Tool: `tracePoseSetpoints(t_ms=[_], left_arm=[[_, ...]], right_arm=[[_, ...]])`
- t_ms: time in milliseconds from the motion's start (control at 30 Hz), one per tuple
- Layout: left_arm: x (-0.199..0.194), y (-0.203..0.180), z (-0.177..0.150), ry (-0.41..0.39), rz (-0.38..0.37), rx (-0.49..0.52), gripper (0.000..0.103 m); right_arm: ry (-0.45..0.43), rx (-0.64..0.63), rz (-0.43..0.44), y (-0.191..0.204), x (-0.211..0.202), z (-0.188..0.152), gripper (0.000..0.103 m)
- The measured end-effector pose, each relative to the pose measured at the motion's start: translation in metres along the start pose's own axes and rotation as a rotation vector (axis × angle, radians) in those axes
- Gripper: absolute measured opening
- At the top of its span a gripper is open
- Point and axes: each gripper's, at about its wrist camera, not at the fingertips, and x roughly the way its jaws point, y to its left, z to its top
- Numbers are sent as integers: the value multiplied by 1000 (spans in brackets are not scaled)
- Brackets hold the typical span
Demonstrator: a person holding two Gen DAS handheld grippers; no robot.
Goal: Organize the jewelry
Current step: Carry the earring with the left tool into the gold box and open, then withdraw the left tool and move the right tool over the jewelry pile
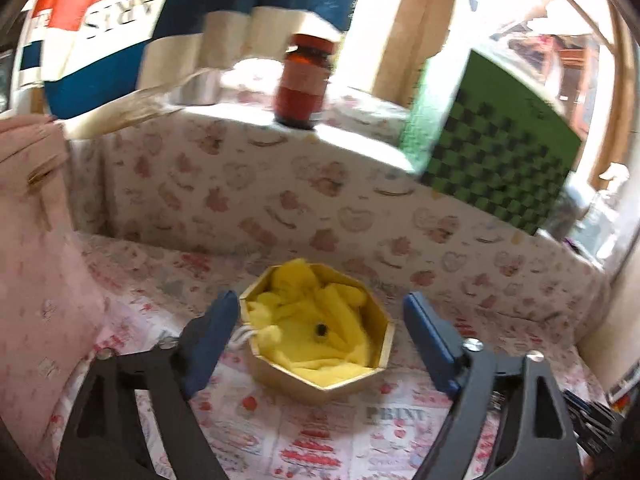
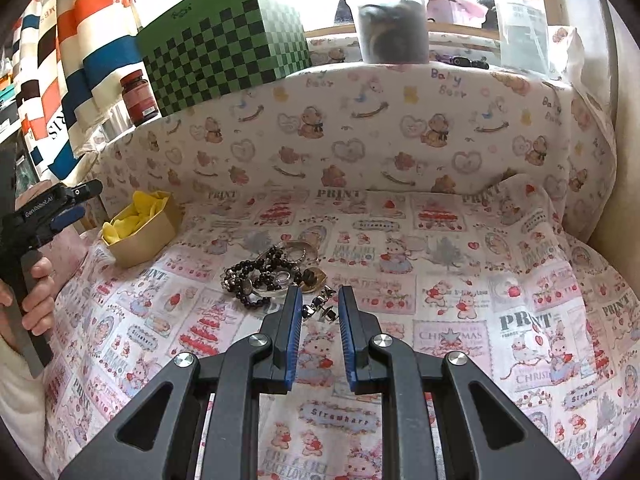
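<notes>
A gold octagonal box (image 1: 320,380) lined with yellow cloth (image 1: 312,320) sits on the printed cloth; a small dark jewel (image 1: 320,330) lies inside. My left gripper (image 1: 320,316) is open, its jaws either side of the box, empty. The box also shows at the left of the right wrist view (image 2: 140,236), with the left gripper (image 2: 60,208) beside it. A pile of jewelry (image 2: 272,272) with black beads and rings lies mid-table. My right gripper (image 2: 319,300) is open, its tips around small silver studs (image 2: 318,310) at the pile's near edge.
A cloth-covered raised ledge (image 2: 360,140) runs behind the work area. On it stand a green checkered box (image 2: 224,40), a brown jar (image 2: 138,98) and a grey container (image 2: 392,28). A striped bag (image 1: 100,28) hangs at the left.
</notes>
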Motion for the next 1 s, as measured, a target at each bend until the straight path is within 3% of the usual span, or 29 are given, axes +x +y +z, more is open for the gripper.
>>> tracePoseSetpoints(t_ms=[133, 233, 333, 367, 533, 700, 833, 1000], left_arm=[[20, 14, -1, 42, 158, -21, 84], [33, 34, -3, 128, 143, -104, 82], [38, 48, -7, 188, 89, -181, 65], [39, 51, -7, 197, 79, -195, 65], [33, 47, -7, 181, 85, -184, 65], [19, 35, -1, 115, 88, -126, 65], [2, 21, 4, 58, 105, -63, 65], [-9, 26, 9, 26, 83, -109, 65]], right_arm=[[9, 14, 3, -2, 2, 0, 20], [8, 12, 4, -2, 2, 0, 20], [2, 6, 1, -1, 1, 0, 20], [0, 3, 2, -1, 1, 0, 20], [-8, -1, 14, 1, -1, -1, 20], [-71, -23, 115, 12, -13, 7, 20], [18, 14, 207, 34, 2, 29, 20], [41, -62, 288, 95, 23, 59, 20]])
